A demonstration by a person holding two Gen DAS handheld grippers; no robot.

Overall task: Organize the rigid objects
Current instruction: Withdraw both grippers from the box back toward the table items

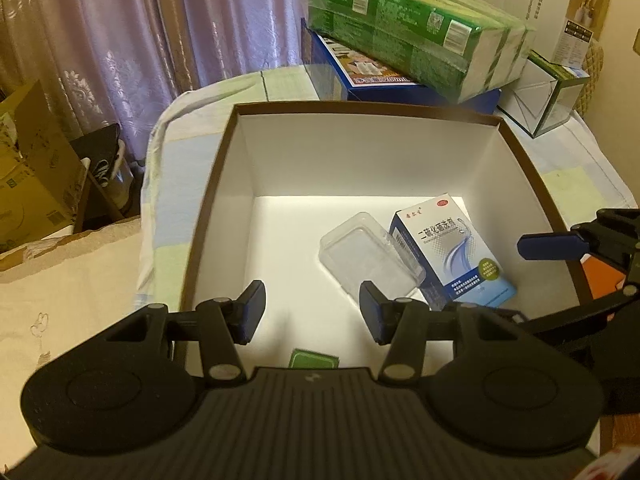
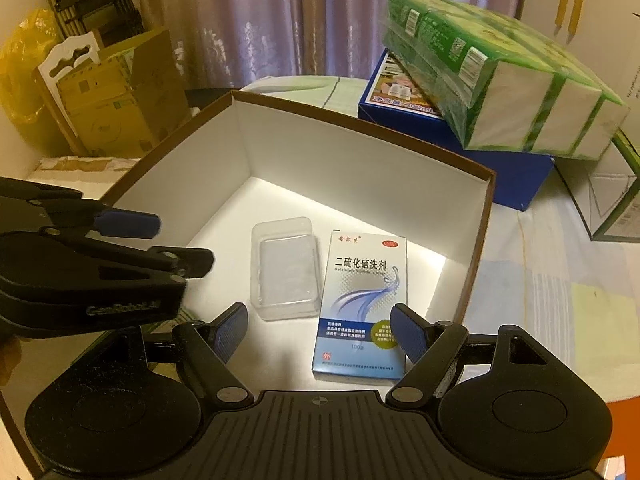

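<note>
A big white box with a brown rim (image 1: 320, 152) (image 2: 340, 152) sits open on the bed. On its floor lie a clear plastic tray (image 1: 364, 256) (image 2: 286, 268) and, touching its right side, a blue-and-white medicine box (image 1: 452, 252) (image 2: 360, 280). A small green packet (image 1: 314, 360) peeks out under my left gripper (image 1: 312, 300) (image 2: 182, 242), which hovers open over the near-left floor with nothing between its fingers. My right gripper (image 2: 318, 320) stands open above the near end of the medicine box, pads apart from it; one of its fingers (image 1: 552, 246) shows at the right edge.
Behind the white box a green tissue multipack (image 1: 420, 40) (image 2: 500, 80) rests on a blue carton (image 1: 360, 76) (image 2: 520, 176). A green-edged white carton (image 1: 548, 96) stands at the far right. Cardboard boxes (image 1: 32, 168) (image 2: 112, 96) and curtains fill the left and back.
</note>
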